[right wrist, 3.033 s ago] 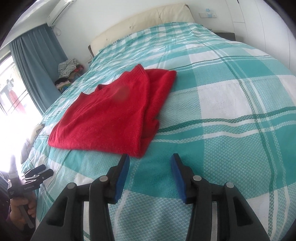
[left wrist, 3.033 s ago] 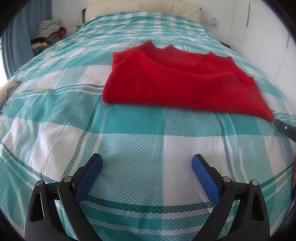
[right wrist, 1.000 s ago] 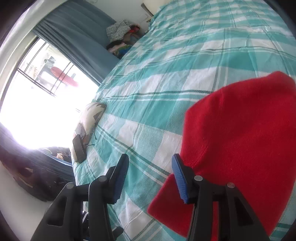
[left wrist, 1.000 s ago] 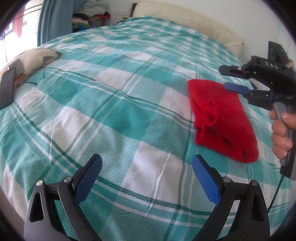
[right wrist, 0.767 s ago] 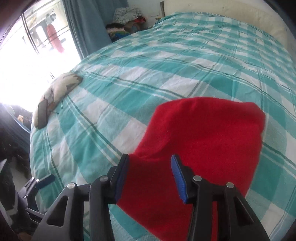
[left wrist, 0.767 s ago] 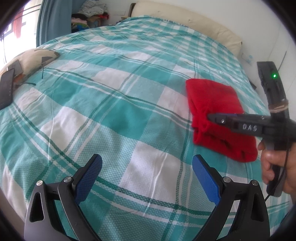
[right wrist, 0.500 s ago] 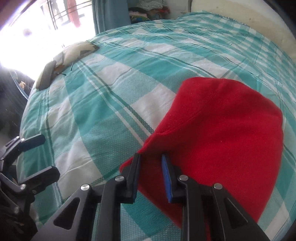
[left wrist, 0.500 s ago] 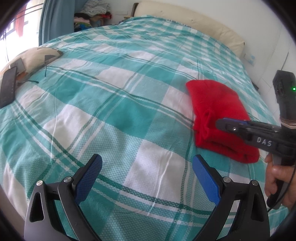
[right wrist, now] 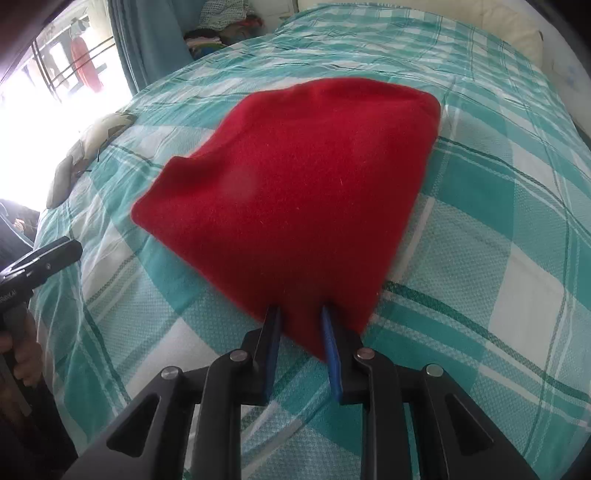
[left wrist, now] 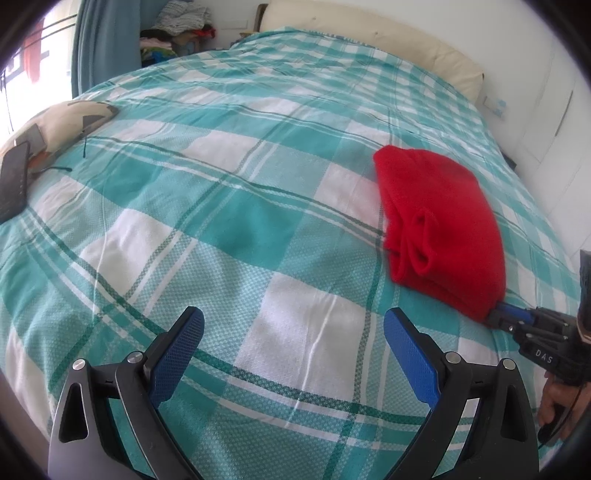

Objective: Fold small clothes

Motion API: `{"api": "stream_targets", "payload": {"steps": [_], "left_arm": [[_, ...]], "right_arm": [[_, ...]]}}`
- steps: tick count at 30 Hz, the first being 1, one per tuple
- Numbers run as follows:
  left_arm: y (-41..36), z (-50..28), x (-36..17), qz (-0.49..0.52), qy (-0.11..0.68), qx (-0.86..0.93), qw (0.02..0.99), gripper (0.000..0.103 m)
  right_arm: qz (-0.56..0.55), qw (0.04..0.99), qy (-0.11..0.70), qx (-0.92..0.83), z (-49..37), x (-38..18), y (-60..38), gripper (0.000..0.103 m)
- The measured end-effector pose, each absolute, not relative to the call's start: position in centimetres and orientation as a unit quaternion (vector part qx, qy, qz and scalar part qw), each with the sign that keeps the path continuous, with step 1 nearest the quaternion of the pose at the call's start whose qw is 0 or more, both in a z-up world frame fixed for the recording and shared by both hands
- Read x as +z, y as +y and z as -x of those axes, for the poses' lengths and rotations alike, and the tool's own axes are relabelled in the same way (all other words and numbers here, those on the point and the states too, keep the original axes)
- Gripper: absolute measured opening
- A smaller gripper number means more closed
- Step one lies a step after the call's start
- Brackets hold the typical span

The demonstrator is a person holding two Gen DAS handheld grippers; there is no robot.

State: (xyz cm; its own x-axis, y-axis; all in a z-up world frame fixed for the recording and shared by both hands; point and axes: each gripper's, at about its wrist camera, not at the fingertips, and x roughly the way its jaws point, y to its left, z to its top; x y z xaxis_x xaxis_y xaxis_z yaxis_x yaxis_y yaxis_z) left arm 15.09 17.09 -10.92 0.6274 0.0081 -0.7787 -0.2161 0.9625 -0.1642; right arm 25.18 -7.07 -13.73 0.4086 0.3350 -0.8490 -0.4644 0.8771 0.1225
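Observation:
A folded red sweater (left wrist: pixel 443 221) lies on the teal-and-white checked bedspread (left wrist: pixel 240 221), to the right in the left wrist view. The right gripper (right wrist: pixel 301 325) is shut on the sweater's near corner (right wrist: pixel 314 177), with red cloth pinched between its blue pads. From the left wrist view the right gripper (left wrist: pixel 498 315) meets the sweater's near right corner, with a hand on its handle. My left gripper (left wrist: pixel 293 354) hovers open over bare bedspread, well to the left of the sweater, nothing between its fingers. It also shows at the left edge of the right wrist view (right wrist: pixel 72 251).
A patterned cushion (left wrist: pixel 59 122) with a dark phone (left wrist: pixel 14 181) beside it lies at the bed's left edge. A cream headboard (left wrist: pixel 369 40) runs along the far end. A pile of clothes (left wrist: pixel 177 26) and a blue curtain (left wrist: pixel 103 44) stand at the back left. White wall panels are on the right.
The right gripper has come down from above the sweater to its near corner and closed on the cloth. The left gripper has stayed where it was, open.

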Motion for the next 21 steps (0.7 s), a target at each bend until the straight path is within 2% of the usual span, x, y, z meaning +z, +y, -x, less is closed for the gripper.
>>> {"api": "stream_targets", "payload": {"steps": [4,5,6,8,9,21], "left_arm": [[16.8,-15.1,-11.0,0.118,0.428,0.063,0.894,0.098],[16.7,-15.1,-11.0,0.117,0.429,0.063,0.893,0.098],[16.7,-15.1,-11.1,0.116,0.43,0.063,0.893,0.098],[16.5,-15.1,-11.2,0.114,0.434,0.063,0.892,0.098],[16.4,-15.1,-11.2,0.113,0.435,0.061,0.891,0.098],[15.4,-15.0,-11.1,0.11,0.438,0.046,0.891,0.098]], "right_arm": [[0.047,0.845,0.481,0.231,-24.1,-12.7,-7.7,0.024],[0.045,0.847,0.477,0.231,-23.7,-12.4,-7.9,0.028],[0.043,0.849,0.473,0.231,-23.1,-12.2,-8.1,0.033],[0.037,0.856,0.462,0.23,-21.6,-11.9,-8.7,0.063],[0.034,0.861,0.454,0.228,-20.7,-11.8,-9.0,0.067],[-0.044,0.882,0.429,0.192,-15.4,-12.2,-13.1,0.071]]}}
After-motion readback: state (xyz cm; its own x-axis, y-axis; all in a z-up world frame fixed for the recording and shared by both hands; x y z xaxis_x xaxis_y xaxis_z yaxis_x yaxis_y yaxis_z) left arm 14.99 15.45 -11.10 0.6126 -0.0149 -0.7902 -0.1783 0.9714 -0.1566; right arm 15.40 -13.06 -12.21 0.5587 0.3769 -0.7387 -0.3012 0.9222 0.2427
